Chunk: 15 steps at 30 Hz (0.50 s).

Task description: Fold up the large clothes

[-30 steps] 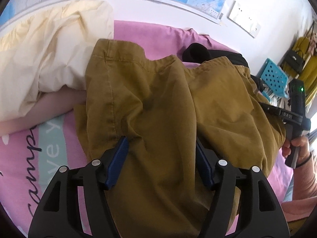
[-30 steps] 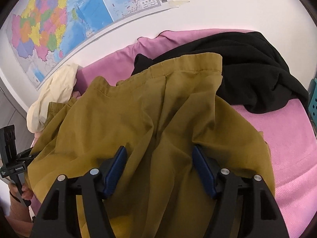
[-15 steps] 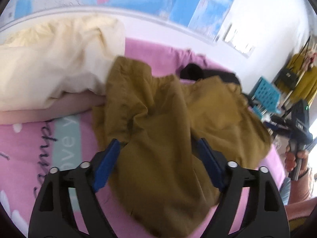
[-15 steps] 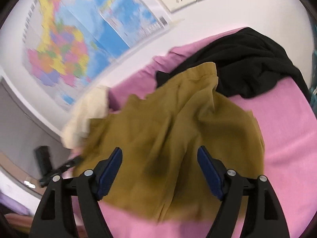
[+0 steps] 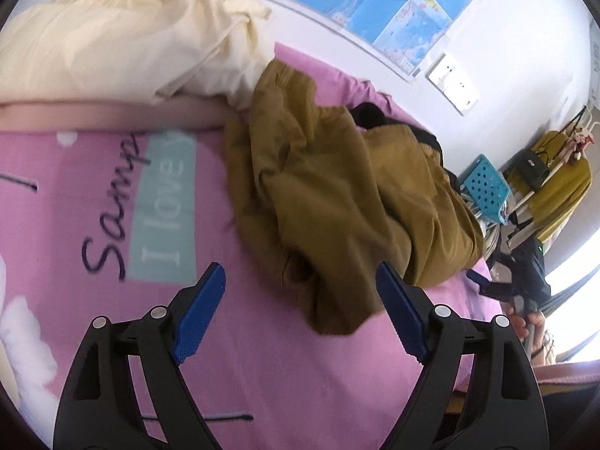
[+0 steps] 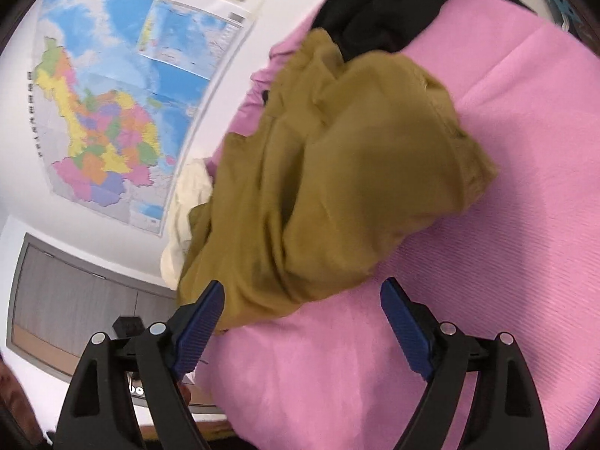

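Observation:
A mustard-brown garment (image 5: 337,195) lies in a rumpled heap on the pink bed sheet (image 5: 262,356); it also shows in the right wrist view (image 6: 337,172). My left gripper (image 5: 300,311) is open and empty, just short of the garment's near edge. My right gripper (image 6: 300,322) is open and empty, at the garment's near edge on the other side. The right gripper also shows in the left wrist view (image 5: 525,273), at the bed's far right edge.
A cream garment (image 5: 123,37) lies at the back left, a black garment (image 6: 393,3) at the back by the wall. A blue perforated basket (image 5: 485,187) and hanging clothes (image 5: 555,187) stand past the bed. A map (image 6: 112,105) hangs on the wall.
Both grippers have pulled back from the mustard garment, which earlier lay spread between the jaws. The garment now lies bunched in a heap ahead of both.

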Each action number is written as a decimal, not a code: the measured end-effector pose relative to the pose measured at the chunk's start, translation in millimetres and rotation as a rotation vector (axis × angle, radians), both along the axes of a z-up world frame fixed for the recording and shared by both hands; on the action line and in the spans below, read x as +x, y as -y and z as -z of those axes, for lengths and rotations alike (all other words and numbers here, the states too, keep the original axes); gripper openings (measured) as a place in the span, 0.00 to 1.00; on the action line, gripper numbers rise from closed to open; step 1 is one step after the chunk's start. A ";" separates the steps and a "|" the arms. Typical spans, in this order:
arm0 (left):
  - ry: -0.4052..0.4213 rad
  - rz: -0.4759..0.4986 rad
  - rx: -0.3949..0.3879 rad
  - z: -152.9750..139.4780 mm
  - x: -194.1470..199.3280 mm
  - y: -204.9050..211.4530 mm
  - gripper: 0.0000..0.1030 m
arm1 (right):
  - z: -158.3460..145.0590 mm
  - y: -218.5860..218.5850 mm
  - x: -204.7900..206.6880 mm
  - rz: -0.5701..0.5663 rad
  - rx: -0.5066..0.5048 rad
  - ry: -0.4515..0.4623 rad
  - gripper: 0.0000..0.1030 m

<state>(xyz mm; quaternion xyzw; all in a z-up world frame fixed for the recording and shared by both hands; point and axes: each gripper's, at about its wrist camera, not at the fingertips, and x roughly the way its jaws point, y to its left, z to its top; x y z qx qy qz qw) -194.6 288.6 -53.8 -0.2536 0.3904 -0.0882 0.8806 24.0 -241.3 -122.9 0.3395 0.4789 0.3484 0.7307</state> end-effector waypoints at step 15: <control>-0.080 0.189 -0.189 30.2 -1.9 34.2 0.85 | -5.8 -50.3 39.4 0.168 -0.102 0.053 0.96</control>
